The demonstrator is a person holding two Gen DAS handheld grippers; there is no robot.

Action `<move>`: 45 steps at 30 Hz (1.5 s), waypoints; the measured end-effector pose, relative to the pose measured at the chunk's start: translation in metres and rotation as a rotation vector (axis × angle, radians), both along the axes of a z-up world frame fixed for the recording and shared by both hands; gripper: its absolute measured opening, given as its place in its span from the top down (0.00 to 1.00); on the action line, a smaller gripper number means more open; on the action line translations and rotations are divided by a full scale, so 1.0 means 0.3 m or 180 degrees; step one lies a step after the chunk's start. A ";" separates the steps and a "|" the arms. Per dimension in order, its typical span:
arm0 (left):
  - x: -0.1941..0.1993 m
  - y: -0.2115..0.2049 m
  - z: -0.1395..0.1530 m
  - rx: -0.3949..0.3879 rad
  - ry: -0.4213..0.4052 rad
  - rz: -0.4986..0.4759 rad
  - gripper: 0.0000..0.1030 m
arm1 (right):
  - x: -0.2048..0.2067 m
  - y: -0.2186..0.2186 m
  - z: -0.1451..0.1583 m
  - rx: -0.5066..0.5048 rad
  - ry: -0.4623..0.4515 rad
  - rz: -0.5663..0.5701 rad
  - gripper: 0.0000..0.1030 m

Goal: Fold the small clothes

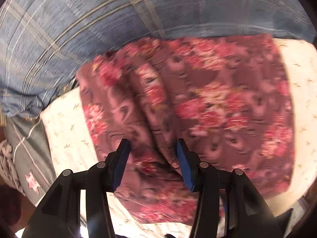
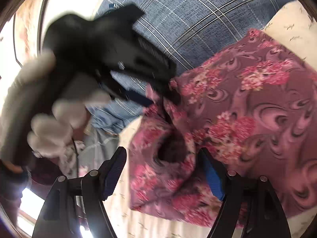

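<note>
One floral garment (image 1: 218, 103), one cream sheet (image 1: 67, 123), two open tools (image 1: 153, 144)

- No text, label, brand, number or sign can be read in either view (both are blurred).
- The one mark resembling a sign is a small pink star-like motif (image 1: 32, 182) on the grey cloth with white lines (image 1: 29, 150) at the lower left of the left wrist view; whether it holds letters cannot be told.
</note>
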State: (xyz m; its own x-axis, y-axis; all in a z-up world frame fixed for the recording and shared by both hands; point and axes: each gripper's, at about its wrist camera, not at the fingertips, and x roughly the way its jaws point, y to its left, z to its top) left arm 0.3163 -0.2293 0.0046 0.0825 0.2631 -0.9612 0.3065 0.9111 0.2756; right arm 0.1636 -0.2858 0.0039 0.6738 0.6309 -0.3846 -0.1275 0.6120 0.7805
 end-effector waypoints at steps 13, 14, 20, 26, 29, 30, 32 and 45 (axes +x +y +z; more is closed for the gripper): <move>-0.052 0.165 0.158 -0.1429 -0.0318 0.0373 0.90 | -0.049 -0.083 0.082 0.0399 -0.0346 0.0096 0.96; -0.067 0.150 0.180 -0.1508 -0.0361 0.0362 0.90 | -0.066 -0.105 0.095 0.0450 -0.0383 0.0065 0.96; -0.164 -0.078 0.230 -0.2022 -0.0309 -0.0021 0.90 | -0.207 -0.271 0.175 0.0569 -0.0622 -0.0320 0.96; -0.144 -0.220 0.073 -0.2139 -0.0129 -0.0002 0.90 | -0.267 -0.448 0.050 0.0523 -0.0027 -0.0750 0.96; -0.126 -0.138 0.057 -0.2553 0.0040 0.0334 0.90 | -0.247 -0.472 -0.049 0.0681 0.0485 -0.0656 0.92; -0.121 -0.093 0.071 -0.2740 0.0074 0.0455 0.90 | -0.250 -0.480 -0.071 0.0749 0.0623 -0.0690 0.87; -0.125 0.010 0.114 -0.2984 -0.0095 0.0630 0.90 | -0.261 -0.503 -0.083 0.0918 0.0692 -0.0706 0.85; -0.183 0.386 -0.014 -0.2972 -0.0325 0.0976 0.56 | -0.043 -0.550 0.089 0.0520 0.0159 -0.1100 0.42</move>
State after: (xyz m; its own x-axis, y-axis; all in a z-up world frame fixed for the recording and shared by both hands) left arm 0.2615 -0.1135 0.0003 0.2316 -0.5736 -0.7857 0.0356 0.8121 -0.5824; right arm 0.1507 -0.4508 0.0306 0.8405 0.4255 -0.3355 0.1052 0.4793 0.8713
